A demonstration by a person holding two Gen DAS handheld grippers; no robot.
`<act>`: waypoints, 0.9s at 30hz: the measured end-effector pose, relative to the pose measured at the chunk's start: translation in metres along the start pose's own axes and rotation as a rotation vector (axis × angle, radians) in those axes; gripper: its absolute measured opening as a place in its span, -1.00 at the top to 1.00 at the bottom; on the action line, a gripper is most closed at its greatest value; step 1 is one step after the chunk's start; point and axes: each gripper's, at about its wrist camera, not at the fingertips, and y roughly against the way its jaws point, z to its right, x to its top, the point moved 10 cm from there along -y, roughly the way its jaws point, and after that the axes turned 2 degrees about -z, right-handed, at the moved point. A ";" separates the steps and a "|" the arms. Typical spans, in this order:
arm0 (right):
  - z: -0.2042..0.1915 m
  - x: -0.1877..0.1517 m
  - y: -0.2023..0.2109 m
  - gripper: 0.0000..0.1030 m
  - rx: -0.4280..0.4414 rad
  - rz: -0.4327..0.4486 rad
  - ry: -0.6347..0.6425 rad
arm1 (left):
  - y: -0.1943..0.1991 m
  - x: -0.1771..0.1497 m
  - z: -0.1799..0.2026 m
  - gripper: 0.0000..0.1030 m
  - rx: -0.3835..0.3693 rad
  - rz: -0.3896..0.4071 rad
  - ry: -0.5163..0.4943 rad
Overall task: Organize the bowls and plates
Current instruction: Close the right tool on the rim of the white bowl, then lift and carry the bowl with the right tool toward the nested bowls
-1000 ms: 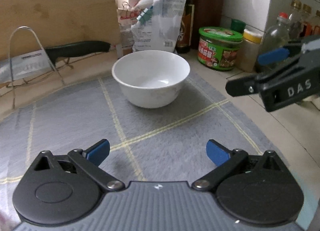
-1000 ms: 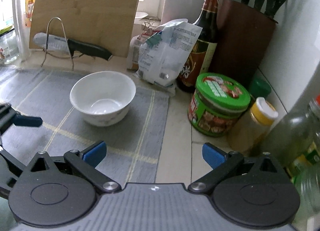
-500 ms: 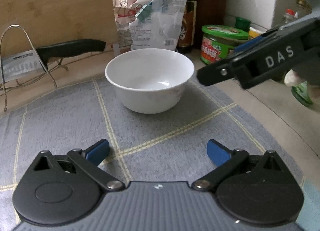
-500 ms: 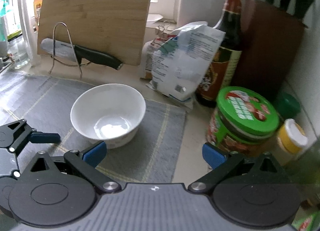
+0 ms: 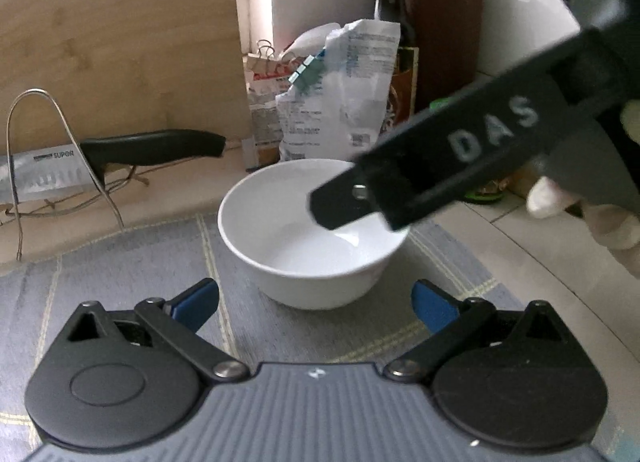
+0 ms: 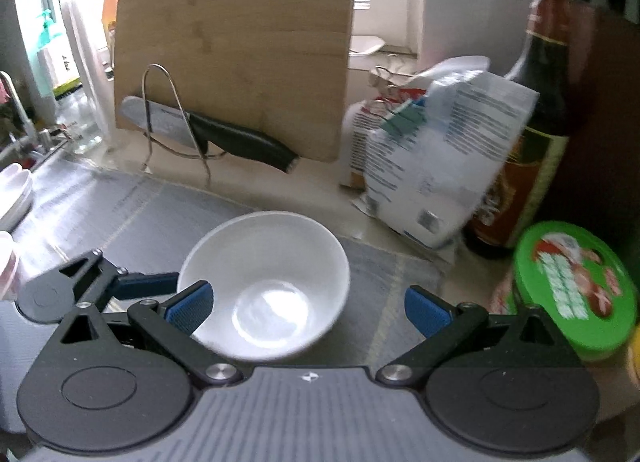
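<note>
The white ceramic bowl (image 6: 264,282) sits upright and empty on the grey placemat (image 5: 120,282) in the centre of both frames. It looks rigid, glossy, slippery and breakable, so the thin rim seems the best hold, 1 finger inside and 1 outside. The right hand-held gripper (image 6: 306,308) hangs spread wide above it; the left hand-held gripper (image 5: 316,304) is likewise open just short of it.

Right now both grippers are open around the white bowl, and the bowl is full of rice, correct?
Not quite: the white bowl is empty, as the right wrist view shows. The right gripper and left gripper are indeed open near it.
</note>
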 end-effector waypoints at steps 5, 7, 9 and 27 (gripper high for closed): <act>-0.002 0.010 -0.016 -0.73 0.038 -0.019 0.019 | 0.000 0.008 -0.001 -0.89 0.007 0.029 0.002; -0.003 0.011 -0.020 -0.57 0.047 -0.030 0.030 | -0.001 0.010 0.000 -0.84 -0.002 0.033 0.004; -0.004 0.011 -0.022 -0.48 0.049 -0.036 0.039 | -0.001 0.011 0.001 -0.74 -0.007 0.035 0.001; 0.002 0.014 -0.031 -0.07 0.070 -0.060 0.032 | -0.004 0.011 0.000 -0.67 -0.013 0.029 -0.001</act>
